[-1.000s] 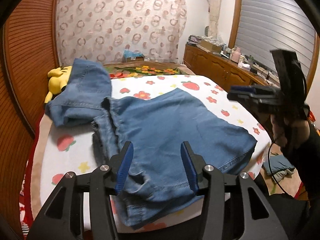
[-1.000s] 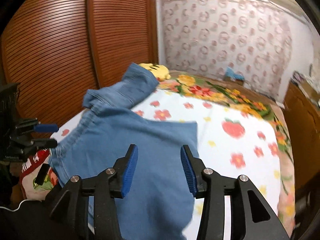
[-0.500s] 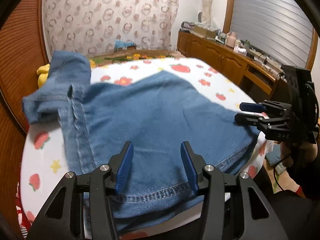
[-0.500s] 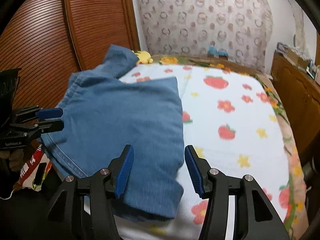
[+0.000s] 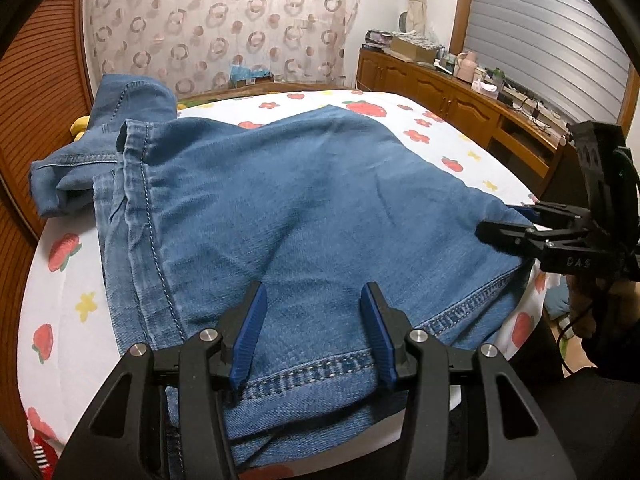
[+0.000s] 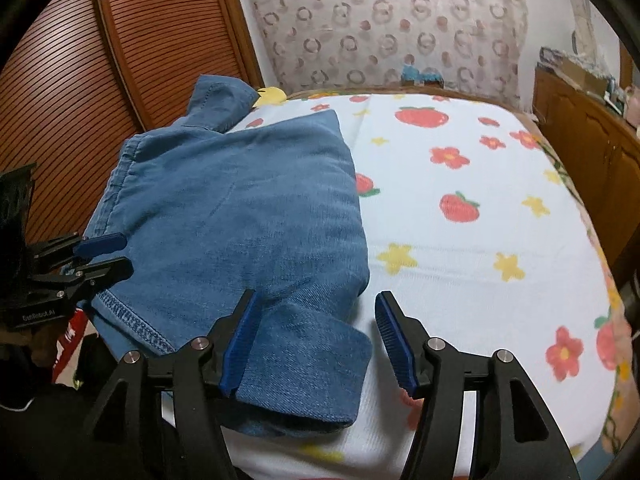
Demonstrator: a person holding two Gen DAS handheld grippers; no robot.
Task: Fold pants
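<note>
Pants (image 5: 304,216) lie crosswise on bed (image 6: 460,240), hem nearest me. L gripper (image 5: 312,336) half-wide over hem, empty; R gripper (image 6: 316,340) just opened wider, fold corner between, unpinched.

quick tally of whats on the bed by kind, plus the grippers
Denim garments: 1, the blue jeans
Bed covers: 1, the fruit-print sheet
Yellow plush toys: 1, mostly hidden
Grippers: 2, left gripper, right gripper
Total: 5
</note>
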